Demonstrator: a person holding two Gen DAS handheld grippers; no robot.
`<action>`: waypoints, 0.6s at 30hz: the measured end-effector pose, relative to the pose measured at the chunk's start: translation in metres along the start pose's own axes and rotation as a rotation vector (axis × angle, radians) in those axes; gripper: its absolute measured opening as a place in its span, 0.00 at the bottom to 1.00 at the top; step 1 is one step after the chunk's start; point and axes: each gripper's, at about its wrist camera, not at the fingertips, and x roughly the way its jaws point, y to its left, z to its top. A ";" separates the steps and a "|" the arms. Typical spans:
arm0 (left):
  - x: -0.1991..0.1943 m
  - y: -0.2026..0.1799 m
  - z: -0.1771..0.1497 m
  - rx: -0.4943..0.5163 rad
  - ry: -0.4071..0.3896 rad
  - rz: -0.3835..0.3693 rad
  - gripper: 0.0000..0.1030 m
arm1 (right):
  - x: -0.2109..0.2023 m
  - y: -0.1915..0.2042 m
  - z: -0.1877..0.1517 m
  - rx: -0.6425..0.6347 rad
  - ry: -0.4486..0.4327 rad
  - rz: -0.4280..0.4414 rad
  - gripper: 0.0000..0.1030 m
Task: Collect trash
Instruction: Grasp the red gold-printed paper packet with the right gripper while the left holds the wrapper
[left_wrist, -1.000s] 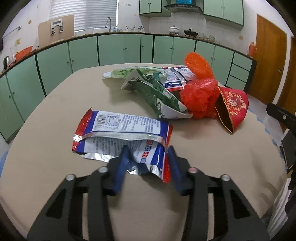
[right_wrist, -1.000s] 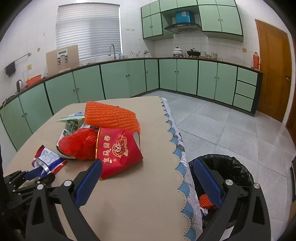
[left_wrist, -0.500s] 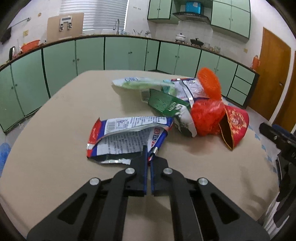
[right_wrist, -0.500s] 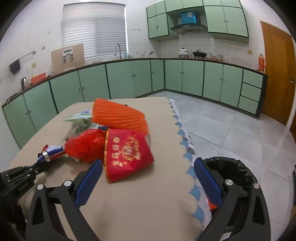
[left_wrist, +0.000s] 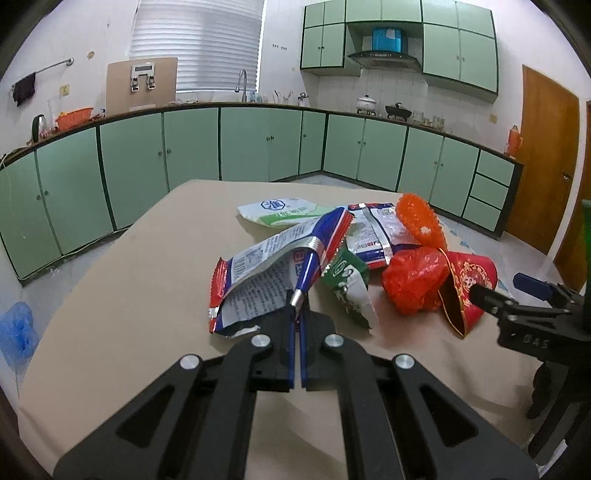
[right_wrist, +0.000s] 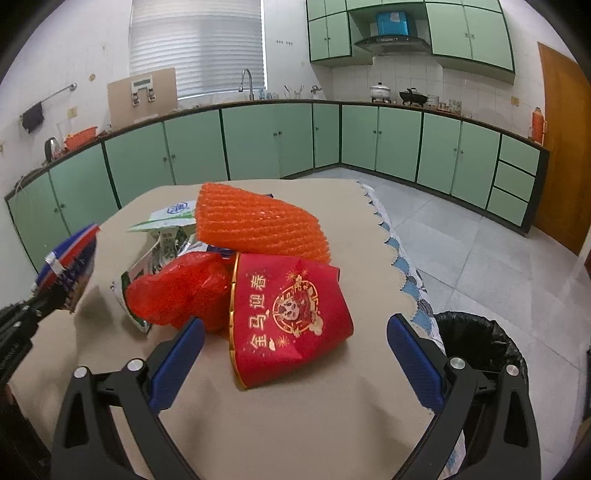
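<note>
My left gripper (left_wrist: 297, 306) is shut on the corner of a blue, red and white snack wrapper (left_wrist: 273, 266), which hangs lifted above the beige table (left_wrist: 147, 295). In the right wrist view this wrapper (right_wrist: 70, 262) shows at the left edge. My right gripper (right_wrist: 295, 323) is open, its blue pads either side of a red paper cup (right_wrist: 291, 310) lying on its side, without touching it. The left wrist view shows the right gripper (left_wrist: 498, 286) beside that red cup (left_wrist: 469, 284). A red plastic bag (right_wrist: 181, 291) and an orange foam net (right_wrist: 255, 221) lie behind the cup.
More wrappers lie in the pile: a green one (left_wrist: 347, 280), a white-and-green bag (left_wrist: 284, 214) and a white one (left_wrist: 380, 229). A bin with a black liner (right_wrist: 476, 339) stands on the floor off the table's right edge. Green cabinets line the walls.
The left gripper closed on the snack wrapper and raised it off the table. The right gripper moved left and closer, from the table's edge over the bin to around the red cup.
</note>
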 end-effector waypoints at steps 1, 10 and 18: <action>-0.001 -0.001 0.001 0.001 -0.006 0.000 0.00 | 0.003 0.001 0.000 -0.004 0.005 -0.011 0.94; 0.003 -0.005 0.004 0.021 -0.019 -0.014 0.00 | 0.022 -0.003 0.000 0.000 0.093 0.008 0.92; 0.002 -0.006 0.006 0.030 -0.027 -0.012 0.00 | 0.018 -0.004 -0.003 -0.010 0.084 0.033 0.77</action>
